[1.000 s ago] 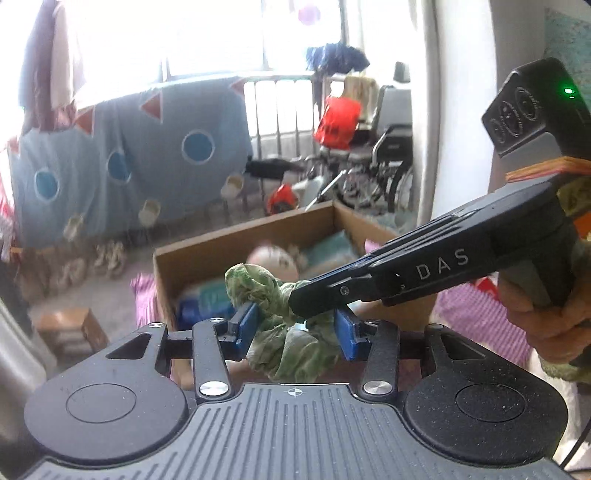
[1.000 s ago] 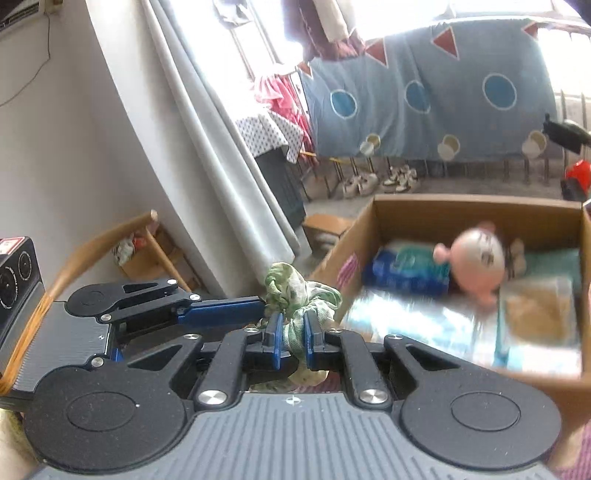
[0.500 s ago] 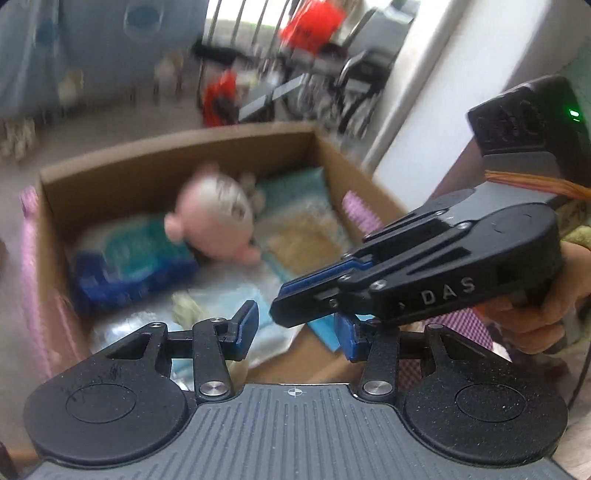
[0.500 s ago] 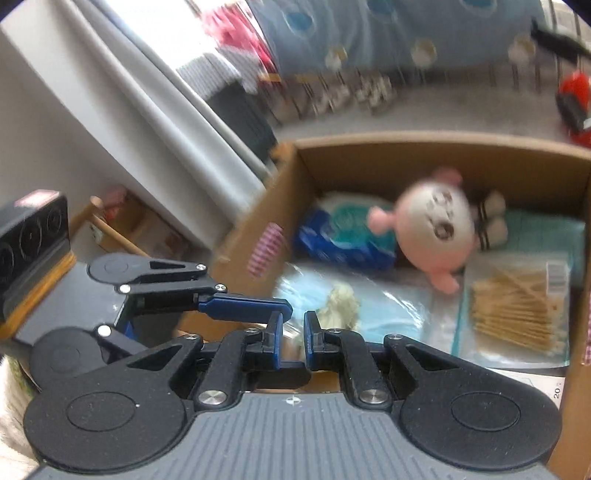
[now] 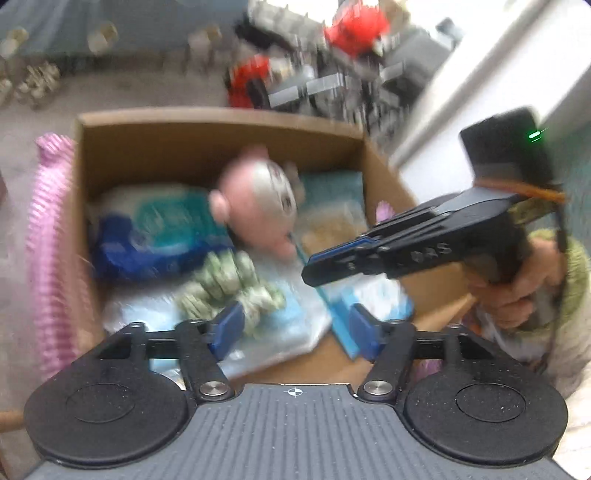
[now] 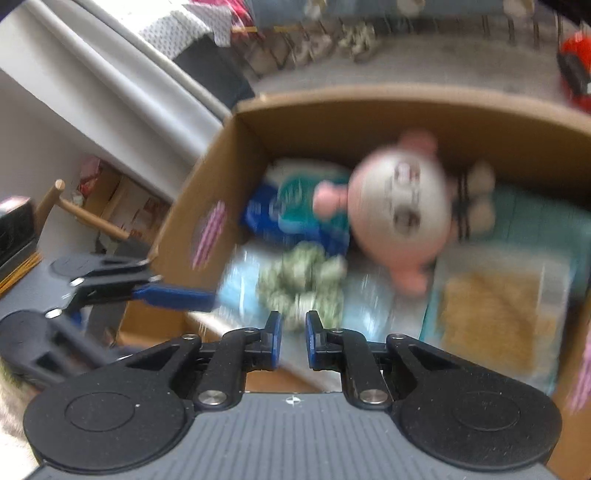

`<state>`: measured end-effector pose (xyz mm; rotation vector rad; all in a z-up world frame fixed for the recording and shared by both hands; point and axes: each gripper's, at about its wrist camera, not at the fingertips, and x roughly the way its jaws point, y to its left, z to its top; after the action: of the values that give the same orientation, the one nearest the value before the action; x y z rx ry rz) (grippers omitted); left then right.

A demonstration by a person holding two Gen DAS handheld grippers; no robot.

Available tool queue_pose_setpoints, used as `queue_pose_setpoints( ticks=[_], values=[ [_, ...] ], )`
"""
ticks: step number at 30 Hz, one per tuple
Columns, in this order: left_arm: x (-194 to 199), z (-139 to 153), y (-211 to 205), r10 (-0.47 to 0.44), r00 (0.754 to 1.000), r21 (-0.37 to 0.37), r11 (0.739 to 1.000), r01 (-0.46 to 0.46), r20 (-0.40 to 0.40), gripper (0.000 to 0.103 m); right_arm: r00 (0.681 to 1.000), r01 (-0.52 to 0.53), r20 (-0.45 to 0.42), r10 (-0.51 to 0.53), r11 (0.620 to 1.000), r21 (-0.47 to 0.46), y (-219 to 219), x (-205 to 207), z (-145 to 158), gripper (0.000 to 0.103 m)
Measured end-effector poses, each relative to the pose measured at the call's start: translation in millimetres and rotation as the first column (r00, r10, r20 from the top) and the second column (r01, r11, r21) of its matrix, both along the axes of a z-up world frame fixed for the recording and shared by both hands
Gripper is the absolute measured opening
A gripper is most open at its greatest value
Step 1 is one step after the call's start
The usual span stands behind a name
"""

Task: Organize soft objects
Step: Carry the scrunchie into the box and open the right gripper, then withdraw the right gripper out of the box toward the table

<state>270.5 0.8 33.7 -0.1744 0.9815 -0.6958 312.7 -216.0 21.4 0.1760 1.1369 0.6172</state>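
Note:
A crumpled green cloth (image 5: 231, 284) lies loose in the open cardboard box (image 5: 218, 122), on a pale blue plastic pack; it also shows in the right wrist view (image 6: 301, 286). A pink plush doll (image 5: 258, 205) lies behind it, also in the right wrist view (image 6: 400, 212). My left gripper (image 5: 295, 325) is open and empty above the box's near edge. My right gripper (image 6: 293, 334) is empty, its jaws a narrow gap apart, just short of the cloth. The right gripper also shows from the side in the left wrist view (image 5: 310, 273). Both views are blurred.
The box (image 6: 369, 99) also holds a blue and teal pack (image 5: 155, 236), a teal pack and a bag of tan sticks (image 6: 495, 317). A pink ribbed cloth (image 5: 48, 251) lies left of the box. A wheelchair and red items (image 5: 351, 33) stand behind it.
One second ago both grippers held the green cloth above the box. It now lies inside the box, both grippers are empty, and both views have tilted down toward the box.

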Motion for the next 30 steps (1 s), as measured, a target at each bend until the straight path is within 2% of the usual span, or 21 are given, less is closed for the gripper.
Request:
queue_pose_setpoints(
  ticks=[2, 5, 10, 13, 15, 18, 23, 30],
  values=[
    [-12.6, 11.2, 16.1, 0.071, 0.994, -0.021, 0.997, -0.069, 0.083, 0.083, 0.999, -0.004, 0.044, 0.005, 1.0, -0.012, 8.8, 10.2, 7.8, 0.017],
    [-30.5, 22.8, 37.6, 0.158, 0.975, -0.057, 0.987, -0.151, 0.158, 0.098, 0.997, -0.032, 0.071, 0.035, 0.998, -0.05, 30.7, 29.1, 4.6, 0.018],
    [-50.7, 26.2, 68.9, 0.247, 0.951, -0.129, 0.966, -0.225, 0.187, 0.101, 0.991, -0.107, 0.065, 0.121, 0.977, -0.182, 73.7, 51.9, -25.0, 0.018],
    [-55.0, 23.5, 79.9, 0.269, 0.945, -0.149, 0.959, -0.243, 0.187, 0.101, 0.992, -0.127, -0.023, 0.125, 0.966, -0.226, 80.6, 59.6, -47.1, 0.018],
    [-57.1, 21.4, 85.6, 0.273, 0.942, -0.158, 0.957, -0.244, 0.194, 0.101, 0.989, -0.131, -0.098, 0.113, 0.973, -0.192, 73.2, 56.7, -51.5, 0.018],
    [-59.7, 21.8, 94.2, 0.281, 0.938, -0.173, 0.953, -0.248, 0.203, 0.101, 0.98, -0.14, -0.165, 0.114, 0.978, -0.157, 63.7, 43.7, -49.4, 0.018],
    [-59.0, 14.0, 105.1, 0.292, 0.94, -0.216, 0.943, -0.253, 0.174, 0.101, 0.934, -0.162, -0.337, 0.119, 0.981, -0.103, 62.6, 23.2, -65.2, 0.018],
    [-62.3, 8.4, 109.1, 0.286, 0.945, -0.241, 0.94, -0.243, 0.159, 0.101, 0.903, -0.164, -0.413, 0.12, 0.984, -0.075, 74.8, 21.6, -81.4, 0.018]
  ],
)
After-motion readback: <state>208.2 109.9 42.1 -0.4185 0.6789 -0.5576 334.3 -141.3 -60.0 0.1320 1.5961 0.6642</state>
